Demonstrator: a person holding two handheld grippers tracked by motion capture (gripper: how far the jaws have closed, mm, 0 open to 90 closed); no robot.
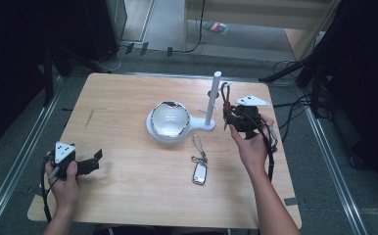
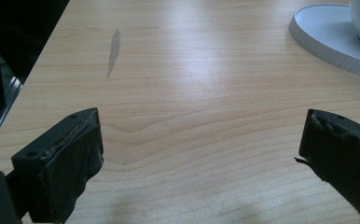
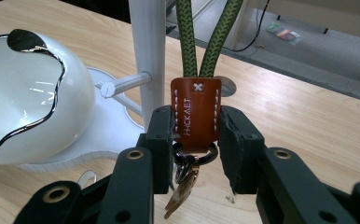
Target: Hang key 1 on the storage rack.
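Observation:
A white stand [image 1: 212, 100] with a pole and side pegs rises from a flat white base on the wooden table [image 1: 128, 191]. My right gripper [image 1: 228, 113] is just right of the pole, shut on the brown leather tag [image 3: 196, 114] of a keychain [image 1: 225, 95]. Its green rope loop [image 3: 201, 42] runs upward out of the right gripper view, close beside the pole [image 3: 148, 51]. Keys [image 3: 183, 186] dangle below the tag. Whether the loop sits on a peg I cannot tell. My left gripper [image 1: 98, 159] rests open near the front left, nothing between its fingers [image 2: 71, 163].
A white bowl [image 1: 169, 120] with a silvery wavy rim sits on the stand's round base [image 2: 327, 32]. A silver key fob [image 1: 200, 173] with a thin strap lies on the table in front of the stand. Cables and dark equipment surround the table.

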